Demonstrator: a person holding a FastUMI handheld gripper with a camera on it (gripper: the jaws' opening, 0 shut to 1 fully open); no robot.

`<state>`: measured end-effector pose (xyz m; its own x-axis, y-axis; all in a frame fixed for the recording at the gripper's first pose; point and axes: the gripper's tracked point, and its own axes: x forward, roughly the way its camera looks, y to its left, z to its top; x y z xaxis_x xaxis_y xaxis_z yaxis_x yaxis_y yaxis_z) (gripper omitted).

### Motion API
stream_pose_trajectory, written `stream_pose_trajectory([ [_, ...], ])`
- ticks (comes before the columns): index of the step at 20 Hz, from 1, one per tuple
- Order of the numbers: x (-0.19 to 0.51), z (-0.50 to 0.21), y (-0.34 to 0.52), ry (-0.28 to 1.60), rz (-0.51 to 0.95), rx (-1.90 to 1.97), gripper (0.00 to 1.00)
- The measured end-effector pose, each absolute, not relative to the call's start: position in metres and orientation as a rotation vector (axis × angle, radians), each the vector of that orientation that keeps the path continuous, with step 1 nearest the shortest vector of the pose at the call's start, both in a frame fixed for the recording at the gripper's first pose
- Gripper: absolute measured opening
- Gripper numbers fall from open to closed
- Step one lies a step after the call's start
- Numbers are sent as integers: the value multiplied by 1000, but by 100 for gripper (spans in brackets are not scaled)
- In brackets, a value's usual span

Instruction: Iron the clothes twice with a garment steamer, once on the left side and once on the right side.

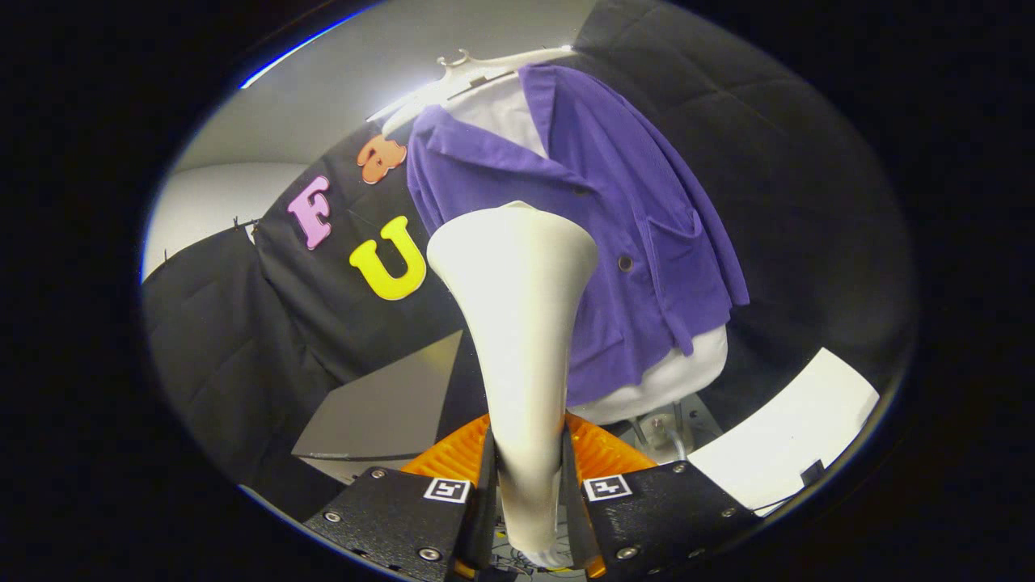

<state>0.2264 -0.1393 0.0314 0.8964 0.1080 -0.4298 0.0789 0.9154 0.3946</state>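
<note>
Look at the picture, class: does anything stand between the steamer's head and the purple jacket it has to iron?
Nothing visible does. The tongs are shut on the white garment steamer, whose wide head points at the purple jacket hanging on the mannequin beyond. Whether the head touches the cloth cannot be told.
</note>
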Motion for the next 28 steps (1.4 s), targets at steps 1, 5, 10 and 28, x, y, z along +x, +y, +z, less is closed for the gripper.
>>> stream_pose_trajectory([
  [1, 229, 48, -139, 424, 22, 405, 37],
  [5, 240, 113, -145, 297, 42, 380, 36],
  [10, 261, 181, -161, 139, 42, 347, 36],
  [28, 396, 247, -232, -147, -119, 389, 36],
])
